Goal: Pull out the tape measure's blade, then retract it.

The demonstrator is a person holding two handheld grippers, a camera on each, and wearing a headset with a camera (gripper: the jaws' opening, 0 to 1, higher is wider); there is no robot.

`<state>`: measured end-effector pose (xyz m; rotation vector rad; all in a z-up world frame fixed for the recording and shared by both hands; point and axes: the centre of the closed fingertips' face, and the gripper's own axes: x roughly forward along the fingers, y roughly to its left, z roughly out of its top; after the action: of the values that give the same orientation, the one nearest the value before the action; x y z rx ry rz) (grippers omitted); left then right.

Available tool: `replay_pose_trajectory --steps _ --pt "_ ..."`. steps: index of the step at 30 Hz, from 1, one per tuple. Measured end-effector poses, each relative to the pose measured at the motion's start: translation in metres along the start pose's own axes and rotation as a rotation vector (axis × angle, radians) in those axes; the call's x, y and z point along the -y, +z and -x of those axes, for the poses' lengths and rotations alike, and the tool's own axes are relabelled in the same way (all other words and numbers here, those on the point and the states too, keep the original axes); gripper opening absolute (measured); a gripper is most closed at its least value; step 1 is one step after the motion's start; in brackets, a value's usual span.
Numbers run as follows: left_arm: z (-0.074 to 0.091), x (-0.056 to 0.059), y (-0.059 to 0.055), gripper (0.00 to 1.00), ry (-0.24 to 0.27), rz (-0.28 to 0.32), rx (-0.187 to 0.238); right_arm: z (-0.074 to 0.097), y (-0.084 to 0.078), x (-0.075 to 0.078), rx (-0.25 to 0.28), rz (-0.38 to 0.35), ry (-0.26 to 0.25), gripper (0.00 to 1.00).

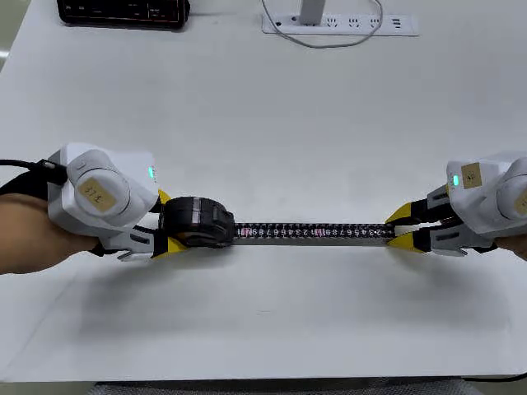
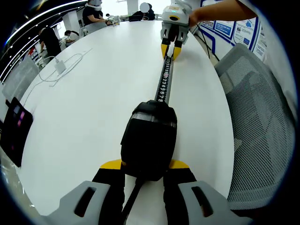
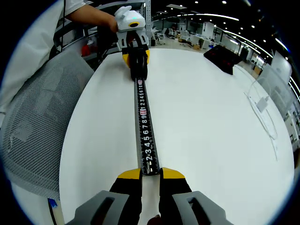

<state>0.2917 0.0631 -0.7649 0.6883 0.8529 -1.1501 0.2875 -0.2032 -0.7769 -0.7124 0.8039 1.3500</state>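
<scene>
The white table (image 1: 263, 329) has a bare strip along its near edge. Just past that, the tape measure (image 1: 198, 222) sits on the table, left of the middle. The left gripper (image 1: 167, 222) hugs its black case from the left, with its yellow tips squeezed on both sides. From the case the blade (image 1: 313, 231) runs flat along the table to the right, numbers up. At the right end, the right gripper (image 1: 402, 228) has its jaws pinched narrow on the tip of the blade. I think the pulling-out part is nearly done, and letting the blade go back comes next.

To do this well, the left gripper should grip the case hard so it does not slide. The right gripper should pull in a straight line away from the case, low by the table, so the blade does not twist or bend. For the way back, it is best to walk the tip slowly to the case. If it is let go, it could snap back fast.

Far off on the table lie a white power strip (image 1: 339, 23) and a dark box (image 1: 123, 10), well apart from the tape, so nothing is in the way
</scene>
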Motion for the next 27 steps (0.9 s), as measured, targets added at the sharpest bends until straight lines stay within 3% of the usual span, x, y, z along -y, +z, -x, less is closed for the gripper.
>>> replay_pose_trajectory --steps 27 --pt "0.000 0.000 0.000 0.26 0.001 0.000 0.002 0.011 -0.019 0.004 -0.058 -0.007 0.001 0.09"
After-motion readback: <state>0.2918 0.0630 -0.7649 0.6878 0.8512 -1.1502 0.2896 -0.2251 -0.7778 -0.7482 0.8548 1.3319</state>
